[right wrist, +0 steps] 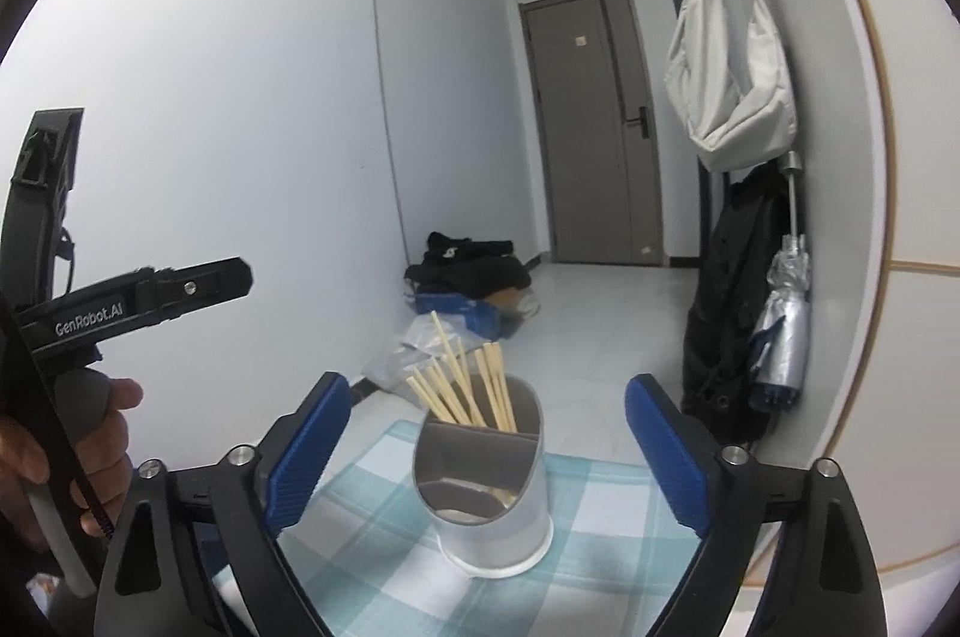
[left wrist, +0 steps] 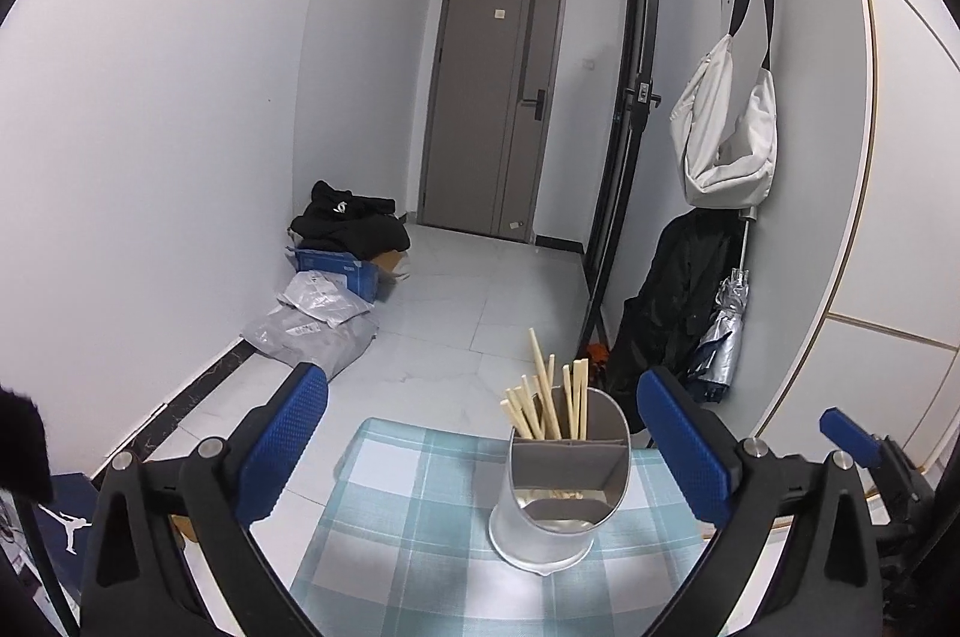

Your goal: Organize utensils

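Note:
A silver utensil holder (left wrist: 558, 493) with a divider stands on a blue checked cloth (left wrist: 408, 517). Several wooden chopsticks (left wrist: 552, 397) stick up from its rear compartment; the front compartment looks bare apart from reflections. My left gripper (left wrist: 480, 385) is open, blue pads wide apart, with the holder just ahead between them and untouched. In the right wrist view the same holder (right wrist: 498, 505) and chopsticks (right wrist: 462, 385) sit ahead of my right gripper (right wrist: 487, 389), also open and holding nothing. A hand (right wrist: 90, 433) grips the left tool at that view's left edge.
The clothed table (right wrist: 600, 517) ends just past the holder, with tiled floor beyond. A white bag (left wrist: 726, 138), a dark coat (left wrist: 672, 301) and a folded silver umbrella (left wrist: 720, 331) hang on the right wall. Boxes and parcels (left wrist: 336, 289) lie by the left wall; a door (left wrist: 492, 102) closes the hallway.

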{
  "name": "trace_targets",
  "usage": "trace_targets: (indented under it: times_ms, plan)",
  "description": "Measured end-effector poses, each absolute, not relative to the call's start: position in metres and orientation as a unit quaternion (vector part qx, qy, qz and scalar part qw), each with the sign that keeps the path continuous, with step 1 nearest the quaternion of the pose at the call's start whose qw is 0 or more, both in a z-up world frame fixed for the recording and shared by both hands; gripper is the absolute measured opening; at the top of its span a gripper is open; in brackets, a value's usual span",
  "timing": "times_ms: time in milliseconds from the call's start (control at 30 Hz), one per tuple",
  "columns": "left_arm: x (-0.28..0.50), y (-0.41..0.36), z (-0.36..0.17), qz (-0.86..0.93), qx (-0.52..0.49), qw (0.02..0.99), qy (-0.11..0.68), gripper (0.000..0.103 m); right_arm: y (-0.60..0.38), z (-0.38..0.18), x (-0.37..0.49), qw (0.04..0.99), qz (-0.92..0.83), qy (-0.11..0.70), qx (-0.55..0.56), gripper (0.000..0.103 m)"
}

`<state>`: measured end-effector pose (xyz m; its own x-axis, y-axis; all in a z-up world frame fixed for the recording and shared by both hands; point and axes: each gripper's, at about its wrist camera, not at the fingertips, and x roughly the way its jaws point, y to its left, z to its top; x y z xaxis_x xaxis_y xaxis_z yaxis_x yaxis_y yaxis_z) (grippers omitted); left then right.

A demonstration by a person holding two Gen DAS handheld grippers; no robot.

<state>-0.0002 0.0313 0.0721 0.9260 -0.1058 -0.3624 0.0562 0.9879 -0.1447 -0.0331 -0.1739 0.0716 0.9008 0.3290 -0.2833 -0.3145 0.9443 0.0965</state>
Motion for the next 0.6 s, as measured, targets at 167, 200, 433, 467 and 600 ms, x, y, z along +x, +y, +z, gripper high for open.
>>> trace_targets:
  times_ms: [167,200,433,467,600]
  plan:
    - [-0.009,0.037,0.063,-0.036,-0.063,0.98,0.185,0.102,-0.174,0.065,-0.041,0.978,0.146,0.15,0.023,0.101]
    - [-0.01,0.037,0.062,-0.035,-0.062,0.98,0.185,0.102,-0.174,0.064,-0.043,0.978,0.141,0.15,0.023,0.102]
    - [-0.016,0.041,0.048,-0.029,-0.051,0.98,0.19,0.102,-0.172,0.054,-0.047,0.975,0.133,0.177,0.031,0.103]
    - [-0.016,0.042,0.046,-0.027,-0.05,0.98,0.191,0.102,-0.17,0.052,-0.048,0.975,0.13,0.181,0.025,0.103]
    - [-0.016,0.042,0.04,-0.019,-0.046,0.981,0.19,0.102,-0.166,0.043,-0.051,0.975,0.112,0.191,0.012,0.103]
